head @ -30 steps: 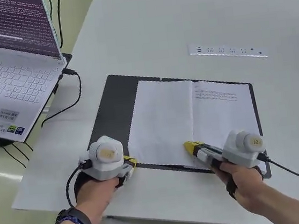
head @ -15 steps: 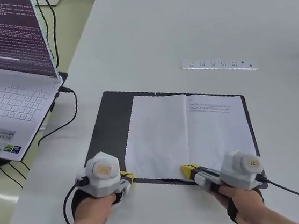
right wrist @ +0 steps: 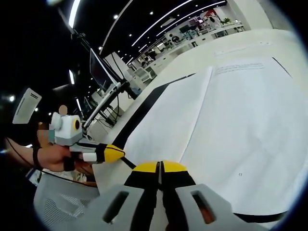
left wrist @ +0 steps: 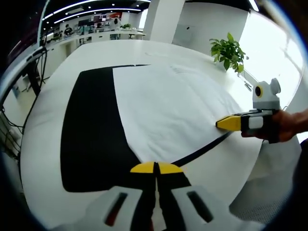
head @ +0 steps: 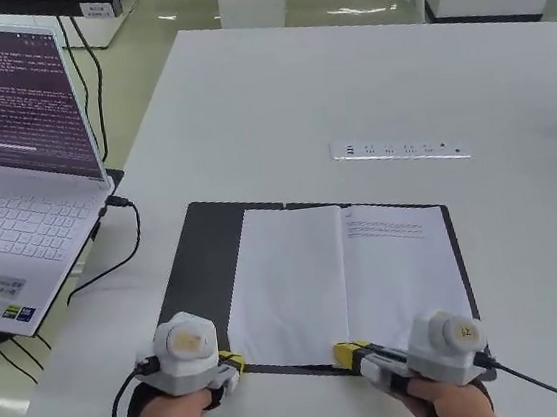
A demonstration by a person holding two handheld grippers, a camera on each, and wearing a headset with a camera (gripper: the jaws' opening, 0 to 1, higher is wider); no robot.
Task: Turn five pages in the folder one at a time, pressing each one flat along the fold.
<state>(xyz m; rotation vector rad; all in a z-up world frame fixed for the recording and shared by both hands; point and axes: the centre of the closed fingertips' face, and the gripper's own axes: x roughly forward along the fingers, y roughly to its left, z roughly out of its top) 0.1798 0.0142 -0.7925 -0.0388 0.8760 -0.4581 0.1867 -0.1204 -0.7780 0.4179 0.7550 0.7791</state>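
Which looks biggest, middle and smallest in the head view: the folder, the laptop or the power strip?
1. Folder, lying open.
2. Laptop, though the picture's edge cuts it off, so it may really rival the folder.
3. Power strip, clearly smallest, and it lies farther from the camera.

Folder cover seen as black, matt, plastic-like; pages white paper, smooth, matt; table white, smooth, faint sheen noted; left gripper and right gripper bodies white plastic, tips yellow, glossy; laptop casing white, matt plastic.
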